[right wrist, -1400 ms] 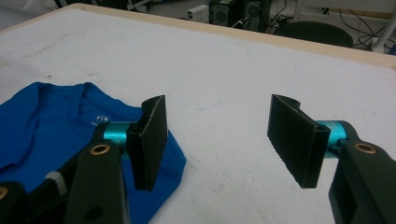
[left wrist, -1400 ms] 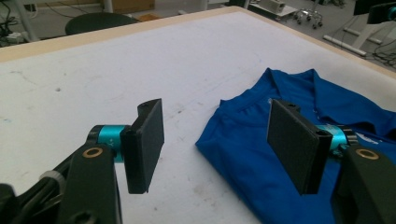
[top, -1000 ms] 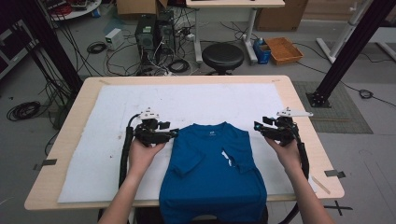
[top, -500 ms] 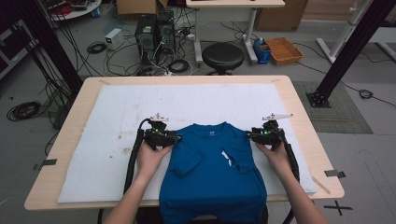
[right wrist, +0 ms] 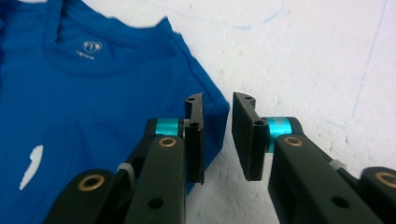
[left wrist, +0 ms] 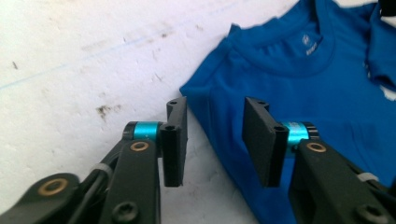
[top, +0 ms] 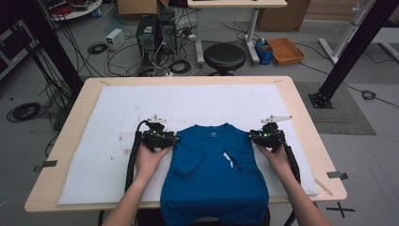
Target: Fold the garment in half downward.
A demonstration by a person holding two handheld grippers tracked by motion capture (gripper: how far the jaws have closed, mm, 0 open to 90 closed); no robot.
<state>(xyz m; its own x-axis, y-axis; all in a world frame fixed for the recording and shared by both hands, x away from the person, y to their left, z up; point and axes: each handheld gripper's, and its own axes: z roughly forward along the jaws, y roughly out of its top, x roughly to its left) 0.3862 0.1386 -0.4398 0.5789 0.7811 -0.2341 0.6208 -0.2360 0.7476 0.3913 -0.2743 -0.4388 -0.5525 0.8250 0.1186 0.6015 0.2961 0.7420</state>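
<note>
1. Item: shirt [top: 214,174], blue, lying front-up on the white mat [top: 94,155] of the table [top: 306,108]. Collar points away from the person, hem hangs over the near edge, both sleeves are folded inward over the chest.
2. Step in hand (a judgement): taking hold of the two shoulder corners, most likely to fold the top of the shirt toward the hem.
3. Left gripper [left wrist: 215,140]: set at the shirt's left shoulder, jaws partly spread and just closing in. The shoulder edge lies between them on the mat, and the pads do not yet press on cloth.
4. Right gripper [right wrist: 218,135]: at the right shoulder, jaws narrowed to a slim gap and just closing. The shoulder corner sits at the inner pad, and no pinch shows.
5. Pose: in the high view both forearms come in from the near edge, hands low on the mat either side of the collar, left gripper [top: 159,136] and right gripper [top: 267,136] level with each other and aimed inward at the shirt.
6. Next move calls for: jaws slid over the fabric edge, closed on both layers, then an even lift (uneven pull would skew the fold).
</note>
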